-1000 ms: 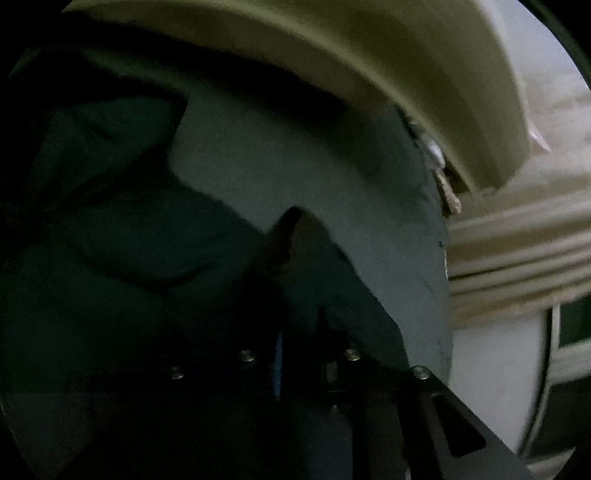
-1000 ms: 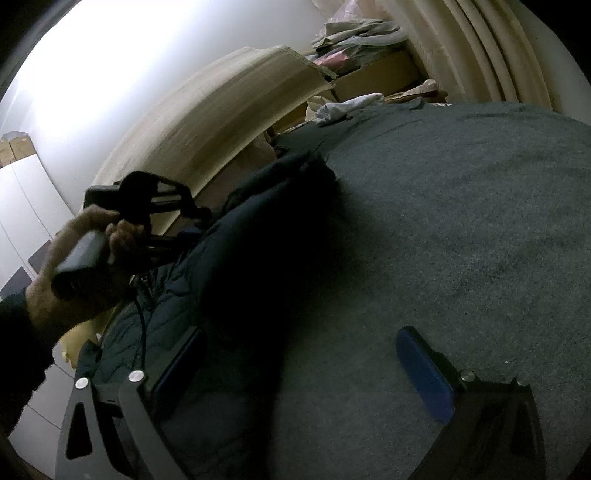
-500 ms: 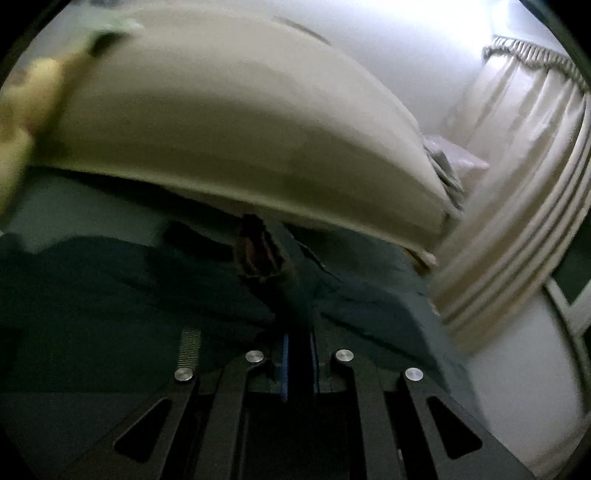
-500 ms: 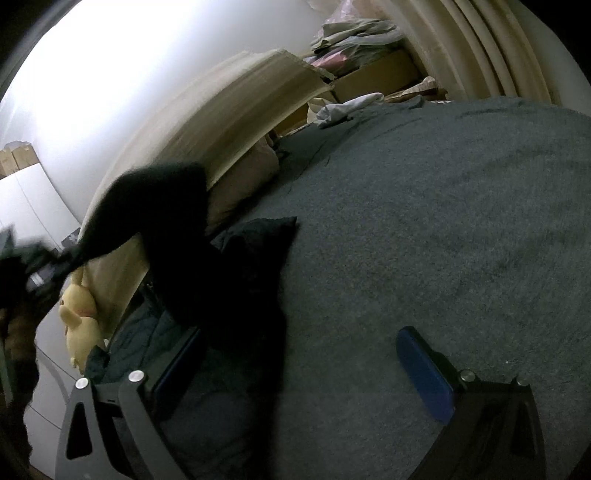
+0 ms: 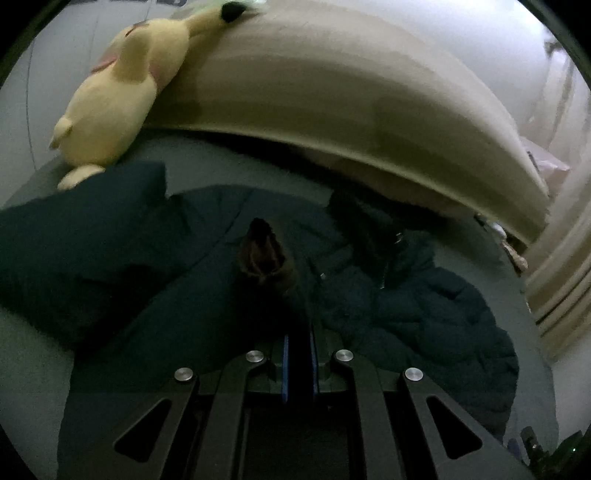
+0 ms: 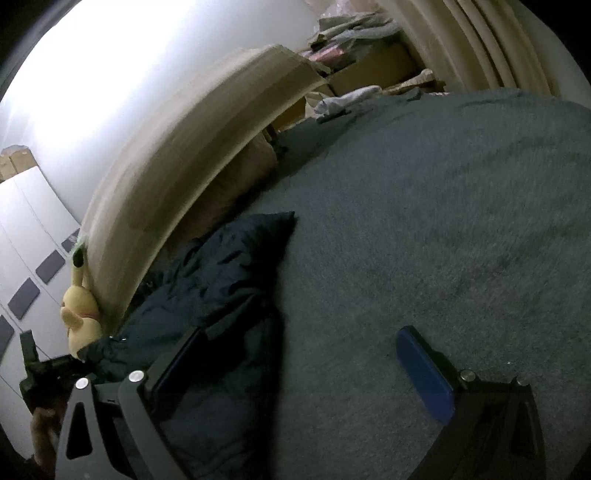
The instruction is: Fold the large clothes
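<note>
A dark navy quilted jacket (image 5: 406, 306) lies spread on the grey bed cover (image 6: 443, 240), zip and collar toward the headboard. My left gripper (image 5: 297, 334) is shut on one sleeve of it; the brown-lined cuff (image 5: 263, 254) sticks out just past the pads, above the jacket's body. In the right wrist view the jacket (image 6: 221, 280) sits at lower left. My right gripper (image 6: 299, 343) stands open, its left finger over the jacket's edge and its blue right pad (image 6: 424, 373) over bare cover. The left gripper (image 6: 35, 369) shows small at the far left, held by a hand.
A beige padded headboard (image 5: 332, 92) runs along the back of the bed. A yellow plush toy (image 5: 122, 96) leans against it at the left. Curtains (image 5: 561, 280) hang at the right. Loose clothes (image 6: 351, 29) are piled beyond the bed's far corner.
The left gripper has swung away to the left with the sleeve, from above the jacket's middle to the far left edge of the right wrist view. The right gripper has kept still.
</note>
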Demonstrator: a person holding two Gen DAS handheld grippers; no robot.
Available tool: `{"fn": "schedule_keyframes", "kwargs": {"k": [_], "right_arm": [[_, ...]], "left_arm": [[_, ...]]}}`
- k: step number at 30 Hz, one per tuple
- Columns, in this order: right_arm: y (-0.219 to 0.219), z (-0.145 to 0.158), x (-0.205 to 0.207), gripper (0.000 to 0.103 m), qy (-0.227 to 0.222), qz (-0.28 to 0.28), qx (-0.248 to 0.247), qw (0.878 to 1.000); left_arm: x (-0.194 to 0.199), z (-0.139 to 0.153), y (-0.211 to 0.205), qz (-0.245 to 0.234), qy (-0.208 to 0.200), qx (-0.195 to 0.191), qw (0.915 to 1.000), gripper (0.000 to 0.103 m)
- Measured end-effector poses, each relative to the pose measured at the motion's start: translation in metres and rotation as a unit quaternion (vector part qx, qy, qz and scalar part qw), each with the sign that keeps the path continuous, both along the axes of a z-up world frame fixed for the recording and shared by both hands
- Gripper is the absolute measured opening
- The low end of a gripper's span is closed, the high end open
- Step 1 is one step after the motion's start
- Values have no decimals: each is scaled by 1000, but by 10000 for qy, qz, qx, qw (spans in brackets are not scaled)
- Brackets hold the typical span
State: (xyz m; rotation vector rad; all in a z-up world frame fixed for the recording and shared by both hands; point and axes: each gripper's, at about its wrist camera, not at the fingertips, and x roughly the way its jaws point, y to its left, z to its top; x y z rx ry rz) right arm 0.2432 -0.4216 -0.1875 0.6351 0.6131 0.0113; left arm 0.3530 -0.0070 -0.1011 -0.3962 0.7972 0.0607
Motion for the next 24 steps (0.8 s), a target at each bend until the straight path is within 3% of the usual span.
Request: {"fn": "schedule_keyframes", "kwargs": {"k": [3, 5, 7, 10, 12, 14, 16, 17, 18, 19, 20, 21, 23, 24], "right_arm": [[-4, 15, 0, 103, 314, -35, 180, 9993], [-6, 37, -10, 103, 33, 151, 1218, 9924], [11, 54, -7, 103, -13, 600, 1762, 9825], [52, 46, 24, 103, 454, 1412, 2578, 9547], [65, 22, 46, 103, 803, 1260, 3117, 9384], [71, -8, 66, 100, 1158, 958, 3952, 9062], [75, -20, 80, 91, 1249, 772, 4189, 8961], [75, -23, 85, 70, 1297, 669, 4215, 8950], [74, -26, 90, 26, 1334, 538, 4241, 8941], [70, -24, 92, 18, 1337, 420, 4202, 8966], [67, -17, 91, 17, 1290, 366, 4071, 9035], [67, -1, 88, 16, 1102, 433, 3803, 9173], [75, 41, 79, 16, 490, 826, 2731, 9572], [81, 44, 80, 16, 450, 972, 2299, 9673]], "left_arm": [[-5, 6, 6, -113, -88, -89, 9999, 8], [-17, 9, 3, -249, -263, 26, 9993, 9], [-18, 20, 2, -367, -401, 16, 9985, 9], [-25, 35, 4, -420, -588, -56, 9974, 9], [-29, 43, 4, -453, -687, -75, 9966, 9], [-35, 56, 4, -531, -834, -39, 9951, 9], [-43, 68, 3, -618, -1000, -6, 9931, 9], [-49, 74, 4, -649, -1099, -22, 9918, 9], [-56, 80, 7, -657, -1223, -29, 9903, 9], [-62, 83, 9, -657, -1291, -58, 9894, 9], [-67, 83, 13, -647, -1320, -103, 9891, 9], [-75, 81, 18, -568, -1388, -96, 9886, 9], [-86, 68, 27, -403, -1447, -7, 9886, 9], [-88, 53, 32, -307, -1305, -54, 9910, 9]]}}
